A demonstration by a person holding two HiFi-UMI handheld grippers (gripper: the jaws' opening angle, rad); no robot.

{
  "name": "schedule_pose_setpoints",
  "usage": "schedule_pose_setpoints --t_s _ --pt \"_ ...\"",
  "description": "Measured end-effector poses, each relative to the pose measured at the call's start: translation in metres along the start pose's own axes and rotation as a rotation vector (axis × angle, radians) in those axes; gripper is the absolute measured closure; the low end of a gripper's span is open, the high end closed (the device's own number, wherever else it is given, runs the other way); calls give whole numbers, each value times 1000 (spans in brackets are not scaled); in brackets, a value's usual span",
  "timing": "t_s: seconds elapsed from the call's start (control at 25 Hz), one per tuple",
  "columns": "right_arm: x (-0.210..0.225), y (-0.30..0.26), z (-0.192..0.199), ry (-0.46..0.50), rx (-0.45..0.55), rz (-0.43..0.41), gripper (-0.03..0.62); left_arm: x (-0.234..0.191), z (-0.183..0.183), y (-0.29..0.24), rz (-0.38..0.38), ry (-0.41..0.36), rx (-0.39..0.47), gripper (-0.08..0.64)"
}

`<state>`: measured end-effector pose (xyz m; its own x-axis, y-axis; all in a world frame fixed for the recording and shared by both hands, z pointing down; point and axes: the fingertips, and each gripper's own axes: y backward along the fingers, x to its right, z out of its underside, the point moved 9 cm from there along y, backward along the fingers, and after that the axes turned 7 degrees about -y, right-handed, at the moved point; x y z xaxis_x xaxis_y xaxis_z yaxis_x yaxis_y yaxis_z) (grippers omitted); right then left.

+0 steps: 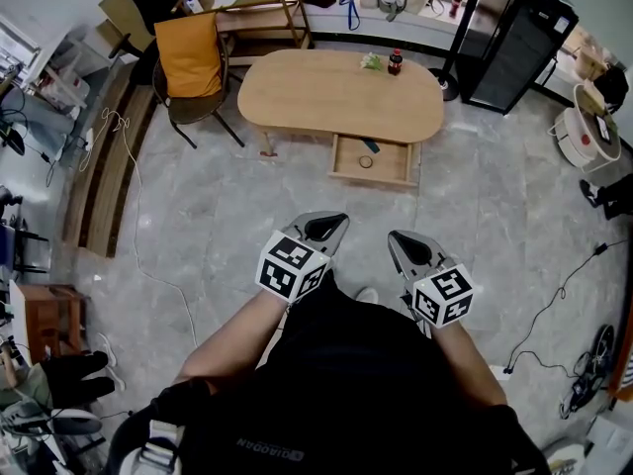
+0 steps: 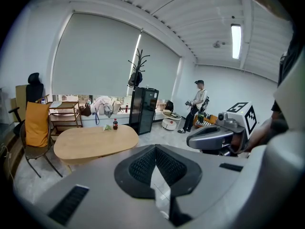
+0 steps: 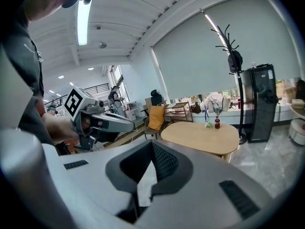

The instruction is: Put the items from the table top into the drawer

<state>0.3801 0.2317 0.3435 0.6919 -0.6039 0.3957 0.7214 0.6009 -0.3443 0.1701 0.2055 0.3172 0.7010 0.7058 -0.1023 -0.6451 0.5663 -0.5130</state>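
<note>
An oval wooden table point(image 1: 341, 95) stands a few steps ahead of me. At its far edge are a small dark bottle with a red cap point(image 1: 395, 62) and a small green item point(image 1: 371, 61). Its drawer point(image 1: 388, 174) is pulled open on the near side, with a ring-shaped thing point(image 1: 365, 162) and a dark thing point(image 1: 370, 146) inside. My left gripper point(image 1: 326, 229) and right gripper point(image 1: 404, 248) are held close to my body over the floor, both shut and empty. The left gripper view shows the table point(image 2: 95, 140) and bottle point(image 2: 115, 124) far off. So does the right gripper view, with table point(image 3: 202, 135) and bottle point(image 3: 217, 123).
A chair with an orange cushion point(image 1: 188, 57) stands left of the table, with a wooden shelf point(image 1: 259, 8) behind it. A black cabinet point(image 1: 514, 43) is at the back right. Cables lie on the floor point(image 1: 134, 226). Another person point(image 2: 196, 104) stands far right.
</note>
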Motion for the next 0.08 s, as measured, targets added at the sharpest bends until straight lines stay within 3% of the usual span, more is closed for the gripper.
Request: schedule_pose_setpoints --t_s 0.08 --pt "-2 -1 1 -1 0 -2 589 0 0 1 0 0 -1 560"
